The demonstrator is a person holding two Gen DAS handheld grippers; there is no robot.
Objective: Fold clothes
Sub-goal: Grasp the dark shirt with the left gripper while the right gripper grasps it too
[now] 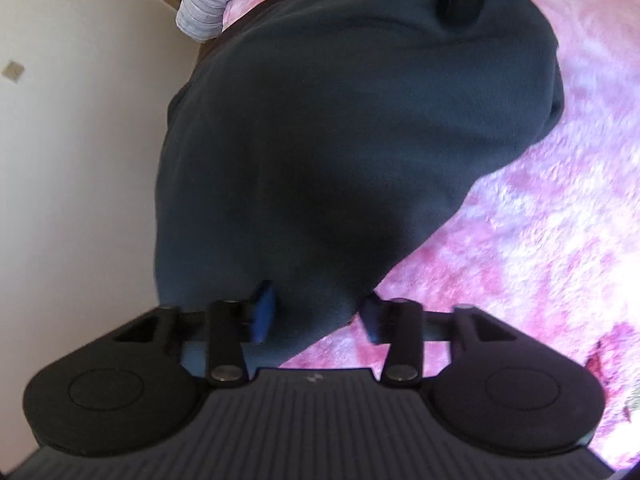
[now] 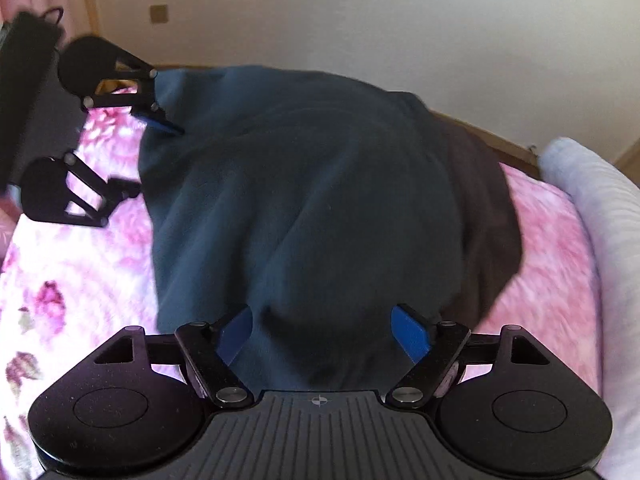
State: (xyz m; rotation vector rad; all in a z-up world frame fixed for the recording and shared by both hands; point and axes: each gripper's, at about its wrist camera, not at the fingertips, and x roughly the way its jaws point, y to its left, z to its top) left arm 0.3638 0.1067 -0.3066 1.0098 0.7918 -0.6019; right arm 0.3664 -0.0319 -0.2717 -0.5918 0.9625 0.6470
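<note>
Now, left wrist: left gripper (image 1: 316, 312) pinches a fold of the dark garment (image 1: 360, 120), spread over the pink floral cover (image 1: 520, 240).
Right wrist: right gripper (image 2: 324, 332) fingers apart, garment bunched between them, contact unclear.

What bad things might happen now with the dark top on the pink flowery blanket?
1. The dark teal garment bunches between both grippers, so the fold may come out lumpy.
2. The left gripper pinches only an edge near the blanket; cloth might slip, or it might snag the pink floral blanket.
3. A brown garment lies underneath, and the right gripper could drag it along.
</note>
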